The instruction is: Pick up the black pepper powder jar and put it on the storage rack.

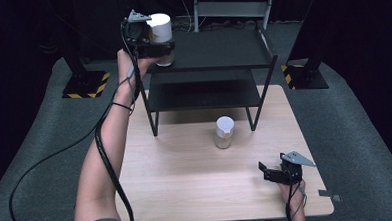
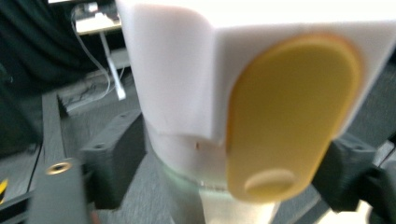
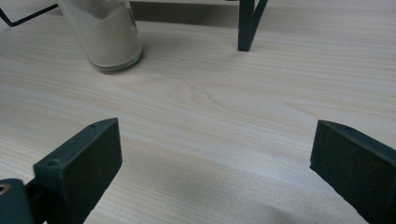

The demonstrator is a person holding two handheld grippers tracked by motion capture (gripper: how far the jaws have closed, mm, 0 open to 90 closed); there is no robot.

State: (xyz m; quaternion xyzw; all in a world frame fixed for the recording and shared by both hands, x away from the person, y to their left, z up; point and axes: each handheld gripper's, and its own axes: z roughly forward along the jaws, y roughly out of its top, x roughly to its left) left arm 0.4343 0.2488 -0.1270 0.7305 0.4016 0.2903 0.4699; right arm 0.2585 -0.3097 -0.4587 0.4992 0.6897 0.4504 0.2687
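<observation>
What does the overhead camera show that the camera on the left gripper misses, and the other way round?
High view alone: the wooden table, the whole black two-tier shelf, a second jar standing on the table, and the right gripper resting low with open jaws.

Left gripper view alone: the held jar's yellow oval flip tab up close, and the glass below the cap.

Both: the left gripper shut on the white-capped jar at the shelf's top tier.
</observation>
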